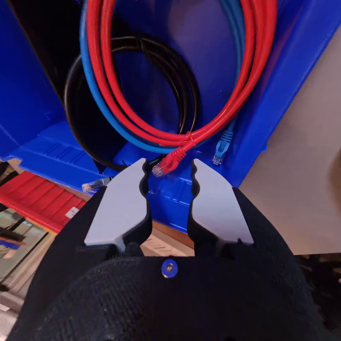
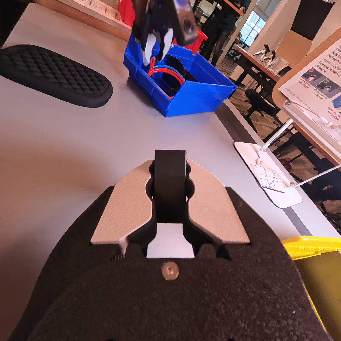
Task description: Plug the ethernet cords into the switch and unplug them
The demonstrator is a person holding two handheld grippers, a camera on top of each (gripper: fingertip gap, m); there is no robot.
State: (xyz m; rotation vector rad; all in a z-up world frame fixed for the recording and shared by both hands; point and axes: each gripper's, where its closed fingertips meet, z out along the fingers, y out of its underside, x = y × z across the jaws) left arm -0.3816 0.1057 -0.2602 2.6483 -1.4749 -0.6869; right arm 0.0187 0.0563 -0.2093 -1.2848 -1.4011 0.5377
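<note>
Cords lie coiled in a blue bin (image 1: 276,103) as the left gripper (image 1: 168,162) hangs over its near end, jaws apart and holding nothing. A red cord (image 1: 118,103) loops just ahead of the fingertips, its clear-tipped red plug (image 1: 168,162) sitting in the gap between them, touching neither finger as far as the left wrist view shows. A blue cord (image 1: 92,83) runs alongside the red one, and its blue plug (image 1: 221,145) lies just right of the right finger. A black cord (image 1: 73,114) coils behind both, with another clear plug (image 1: 94,184) poking out left of the left finger.

Across the grey table (image 2: 92,138), the right gripper (image 2: 169,163) is clamped on a black switch (image 2: 169,175), which stands upright between its fingers. Far ahead of it sits the bin (image 2: 193,97), the left gripper (image 2: 156,53) dipping into it. A black pad (image 2: 51,73) rests ahead to the left, a white stand (image 2: 245,153) to the right, and a yellow bin (image 2: 311,247) beside the right gripper's body.
</note>
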